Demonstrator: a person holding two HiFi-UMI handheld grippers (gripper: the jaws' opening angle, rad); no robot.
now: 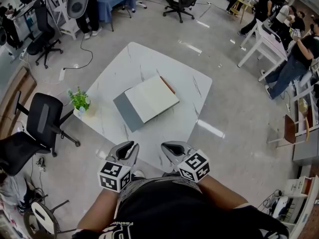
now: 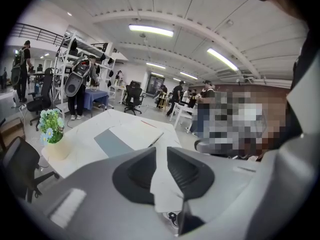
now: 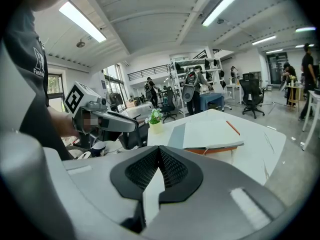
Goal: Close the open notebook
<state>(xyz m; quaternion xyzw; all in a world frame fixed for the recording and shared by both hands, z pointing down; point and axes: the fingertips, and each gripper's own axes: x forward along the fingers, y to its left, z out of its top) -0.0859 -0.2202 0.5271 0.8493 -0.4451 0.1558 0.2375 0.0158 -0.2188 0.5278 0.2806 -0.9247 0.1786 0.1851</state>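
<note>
the notebook (image 1: 152,99) lies open near the middle of the white marbled table (image 1: 130,62), at 12 o'clock from both grippers and well apart from them. it is turned at an angle to the table edges. its pale cream pages face up, blank as far as can be seen, in a thick flat block. the grey cover (image 1: 127,112) is folded out flat on the tabletop at the block's 8 o'clock side. in the right gripper view a brownish-orange layer shows beneath the page block. a thin orange pencil (image 1: 167,85) lies along the page edge at about 1 o'clock. a small potted plant (image 1: 79,100) stands near the table corner, at 9 o'clock from the notebook.

the left gripper (image 1: 129,145) is held near the table's near edge; its jaws stand a narrow gap apart with nothing between them. the right gripper (image 1: 167,146), just beside it at 3 o'clock, has its jaw tips pressed together and holds nothing.
</note>
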